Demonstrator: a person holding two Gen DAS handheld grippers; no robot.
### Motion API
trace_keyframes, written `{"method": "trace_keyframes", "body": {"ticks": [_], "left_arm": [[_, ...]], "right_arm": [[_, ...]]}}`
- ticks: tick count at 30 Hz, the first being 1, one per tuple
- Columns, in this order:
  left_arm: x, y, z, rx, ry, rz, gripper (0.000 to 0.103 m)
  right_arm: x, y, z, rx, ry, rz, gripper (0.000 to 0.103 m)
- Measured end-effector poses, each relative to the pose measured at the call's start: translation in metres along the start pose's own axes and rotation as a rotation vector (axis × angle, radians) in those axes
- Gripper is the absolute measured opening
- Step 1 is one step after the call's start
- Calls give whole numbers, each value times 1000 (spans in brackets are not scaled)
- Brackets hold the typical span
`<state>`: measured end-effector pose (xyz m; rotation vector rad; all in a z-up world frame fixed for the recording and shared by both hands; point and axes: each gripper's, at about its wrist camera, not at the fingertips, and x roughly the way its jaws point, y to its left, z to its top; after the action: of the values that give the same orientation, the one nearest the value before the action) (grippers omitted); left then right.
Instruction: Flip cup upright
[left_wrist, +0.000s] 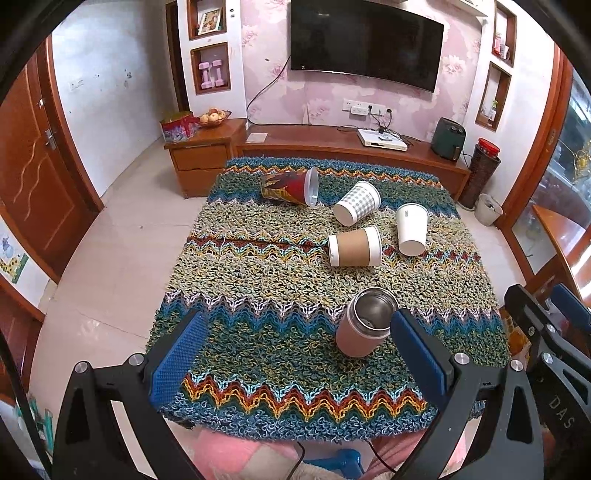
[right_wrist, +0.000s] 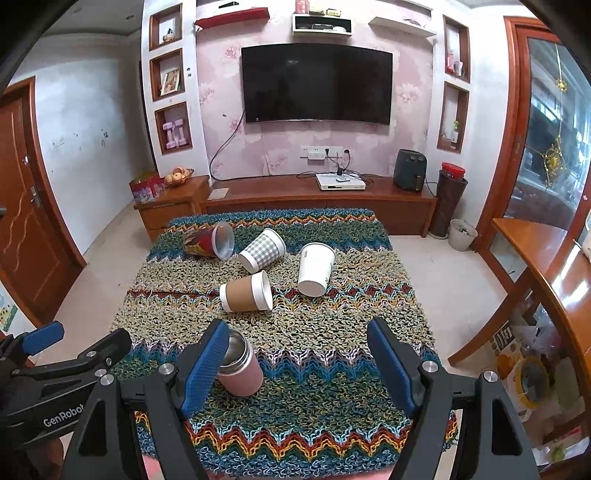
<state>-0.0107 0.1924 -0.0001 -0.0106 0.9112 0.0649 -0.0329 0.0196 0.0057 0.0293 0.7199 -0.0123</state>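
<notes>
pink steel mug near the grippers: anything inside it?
The pink mug shows a bare steel inner wall, nothing visible inside. The left gripper's fingertip covers part of its mouth; its bottom is out of sight.

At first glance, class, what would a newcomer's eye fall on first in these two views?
Probably the bright zigzag knitted cloth covering the table, with four paper cups lying tipped on its far half: a red patterned cup, a checked cup, a brown-sleeved cup and a white cup. Nearer stands a pink steel-lined cup, upright, between both open blue-padded tongs, left and right.
</notes>
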Motion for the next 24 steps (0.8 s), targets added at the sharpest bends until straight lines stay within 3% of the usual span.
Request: {"method": "trace_keyframes", "body": {"ticks": [24], "left_arm": [[-4,-1,1,4,-10,8,100]], "right_arm": [[-5,-2,2,15,-7,-6,78]]}}
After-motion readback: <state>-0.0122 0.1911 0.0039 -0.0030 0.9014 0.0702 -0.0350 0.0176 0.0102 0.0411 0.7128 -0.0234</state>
